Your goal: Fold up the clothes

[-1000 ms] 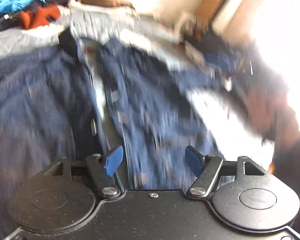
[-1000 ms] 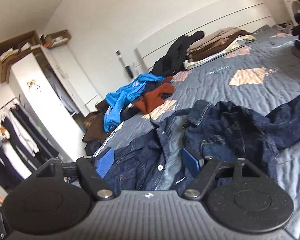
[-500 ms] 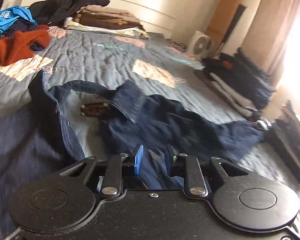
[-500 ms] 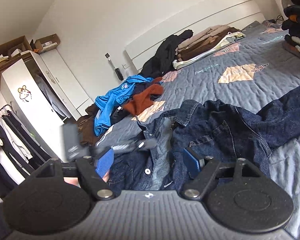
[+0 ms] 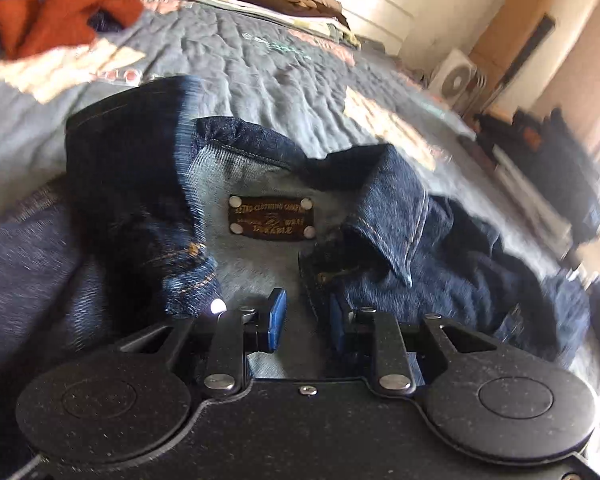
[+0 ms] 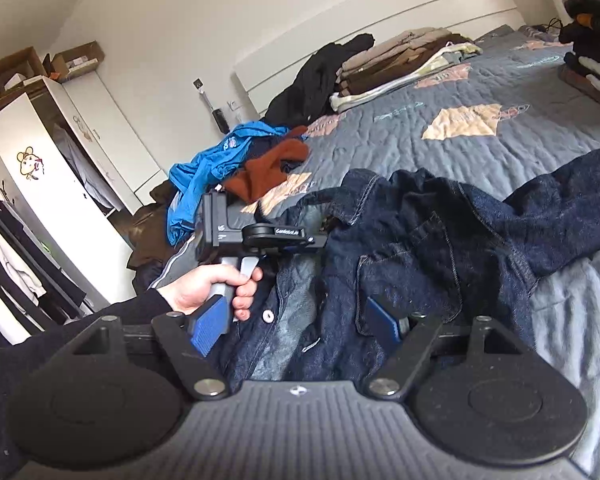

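A dark blue denim jacket [image 5: 440,272] lies crumpled and open on the grey quilted bed [image 5: 260,68], its brown neck label [image 5: 271,220] facing up between the collar flaps [image 5: 392,216]. My left gripper [image 5: 306,318] hovers low just below the label. Its jaws stand a narrow gap apart, with pale lining and the front edge showing between them, and no pad visibly presses cloth. In the right wrist view, a hand [image 6: 212,288] holds that left gripper [image 6: 316,240] over the jacket [image 6: 440,248]. My right gripper [image 6: 296,328] is open wide above the jacket's buttoned front.
A rust sweater [image 6: 272,168] and a bright blue garment [image 6: 212,168] are heaped at the bed's left. Folded brown clothes [image 6: 400,60] lie by the headboard, with a dark folded stack [image 6: 592,40] at far right. A white wardrobe [image 6: 40,184] and a fan [image 5: 456,80] flank the bed.
The left gripper's jaws narrowed from wide, and it swept down across the jacket to the collar and label. It and its hand came into the right wrist view. The right gripper barely shifted.
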Motion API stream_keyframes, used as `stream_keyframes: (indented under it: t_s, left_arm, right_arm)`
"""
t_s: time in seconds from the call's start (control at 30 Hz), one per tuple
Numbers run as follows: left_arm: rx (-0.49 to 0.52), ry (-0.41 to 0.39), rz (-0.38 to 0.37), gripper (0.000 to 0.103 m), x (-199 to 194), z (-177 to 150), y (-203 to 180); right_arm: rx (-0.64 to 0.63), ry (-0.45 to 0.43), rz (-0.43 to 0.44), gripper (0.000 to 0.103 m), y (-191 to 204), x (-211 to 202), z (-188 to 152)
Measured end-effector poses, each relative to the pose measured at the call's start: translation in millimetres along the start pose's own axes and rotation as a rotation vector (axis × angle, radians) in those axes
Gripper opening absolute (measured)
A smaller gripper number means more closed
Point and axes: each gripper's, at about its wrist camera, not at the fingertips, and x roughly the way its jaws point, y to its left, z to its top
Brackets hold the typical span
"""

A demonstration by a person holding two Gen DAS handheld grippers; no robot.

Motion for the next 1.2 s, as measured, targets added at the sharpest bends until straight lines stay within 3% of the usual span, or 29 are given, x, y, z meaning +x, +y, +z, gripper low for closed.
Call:
stream_keyframes:
  t_s: [0.3, 0.37, 0.47, 0.53, 0.8, 0.9, 0.97, 1.0, 1.1, 1.2]
  left_arm:
    - [-0.059, -0.007, -0.177, 0.025, -15.6, -1.1, 18.6]
    - [-0.074, 0.005, -0.214, 0.029, -19.3, -4.1, 26.0]
    - [-0.097, 0.015, -0.261, 0.047, -19.0, -7.4, 30.7]
    - [-0.093, 0.018, -0.264, 0.053, -15.6, -8.3, 27.8]
    - [-0.068, 0.027, -0.253, 0.053, 13.4, 2.7, 9.4]
    - [-0.01, 0.023, -0.249, 0.05, 19.3, 0.5, -0.7]
    - [0.036, 0.016, -0.225, 0.024, 21.3, -1.1, -8.1]
    - [0.058, 0.01, -0.214, 0.02, 21.5, -1.7, -11.6]
    - [0.065, -0.031, -0.262, 0.015, 10.8, -1.8, -15.5]
    - [0.05, -0.037, -0.294, 0.018, 4.9, -0.1, -14.7]
  right_arm:
    - [-0.012, 0.017, 0.0, 0.076, 6.0, 2.1, -3.0]
    - [-0.011, 0.019, -0.001, 0.076, 6.0, 3.0, -3.4]
    - [-0.011, 0.021, 0.001, 0.076, 6.2, 3.4, -4.0]
    - [-0.014, 0.024, 0.001, 0.076, 5.9, 4.5, -4.3]
    - [-0.02, 0.035, -0.001, 0.076, 9.0, 8.0, -6.4]
    - [-0.021, 0.04, -0.001, 0.076, 9.8, 9.4, -7.1]
    - [-0.021, 0.043, -0.001, 0.076, 9.5, 10.2, -7.6]
    - [-0.021, 0.044, -0.002, 0.076, 9.4, 10.6, -7.8]
    - [-0.02, 0.047, -0.002, 0.076, 9.5, 11.4, -8.5]
    - [-0.018, 0.045, 0.003, 0.076, 9.3, 11.0, -9.1]
